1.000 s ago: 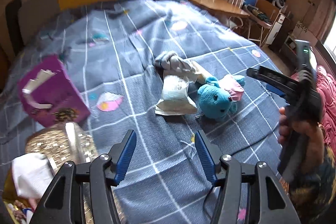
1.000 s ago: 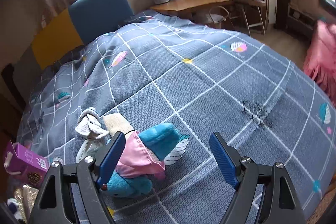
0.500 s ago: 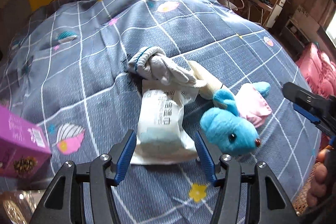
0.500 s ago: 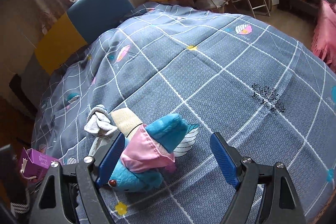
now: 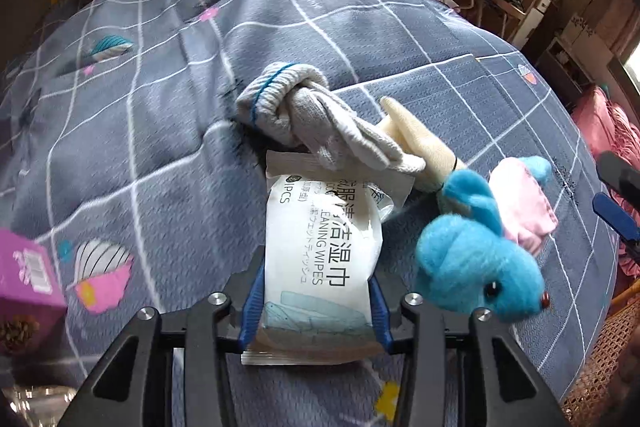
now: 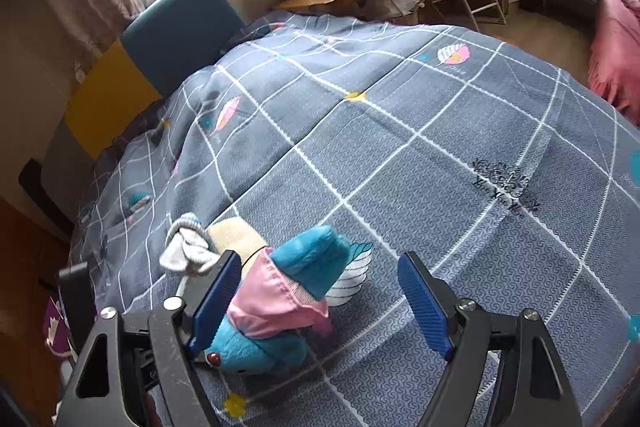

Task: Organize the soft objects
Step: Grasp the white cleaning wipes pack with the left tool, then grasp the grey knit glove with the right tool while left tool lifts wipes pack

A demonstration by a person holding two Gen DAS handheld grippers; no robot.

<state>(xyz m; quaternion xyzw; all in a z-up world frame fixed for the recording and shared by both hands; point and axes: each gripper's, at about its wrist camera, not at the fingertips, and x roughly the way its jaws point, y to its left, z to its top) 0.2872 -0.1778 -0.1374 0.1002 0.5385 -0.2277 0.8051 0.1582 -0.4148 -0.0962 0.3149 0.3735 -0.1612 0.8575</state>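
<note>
A grey checked quilt (image 5: 360, 39) spreads beneath both tongs. The left gripper (image 5: 316, 299) straddles a wipes pack (image 5: 320, 247), pads at its sides (whether clenched, I cannot tell). The right gripper (image 6: 320, 307) gapes wide, blue plush toy (image 6: 276, 307) against its left finger, knotted grey sock (image 5: 304, 111) beyond.

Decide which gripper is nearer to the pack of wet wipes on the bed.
Left. The left gripper has its blue pads on either side of the wet wipes pack. The right gripper sits open over the blue plush toy, beside the pack.
</note>
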